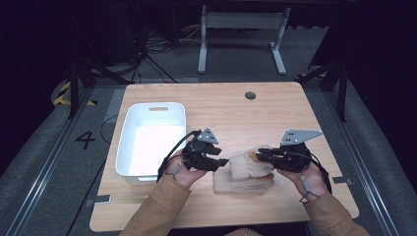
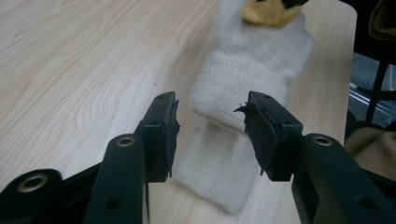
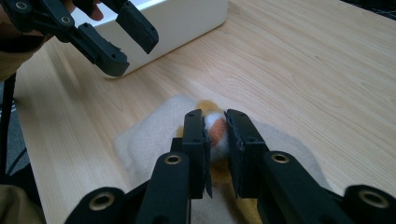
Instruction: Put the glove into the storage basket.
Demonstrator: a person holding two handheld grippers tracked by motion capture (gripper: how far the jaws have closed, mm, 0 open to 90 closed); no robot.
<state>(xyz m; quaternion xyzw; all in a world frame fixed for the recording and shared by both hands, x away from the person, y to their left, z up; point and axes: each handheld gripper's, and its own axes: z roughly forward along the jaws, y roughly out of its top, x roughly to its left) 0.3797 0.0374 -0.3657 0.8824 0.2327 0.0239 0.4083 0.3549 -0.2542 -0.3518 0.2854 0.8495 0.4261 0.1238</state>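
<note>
where right tongs [image 3: 215, 132] pinch, plush patch [image 3: 217, 129] half hidden, cream glove [image 2: 261, 56] cut off

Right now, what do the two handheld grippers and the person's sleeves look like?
Both the left gripper and right gripper are black, each with two flat-padded jaws, brass-coloured pivot rings, a grey three-cornered plate on top and a trailing black cable. The sleeves are tan.
</note>
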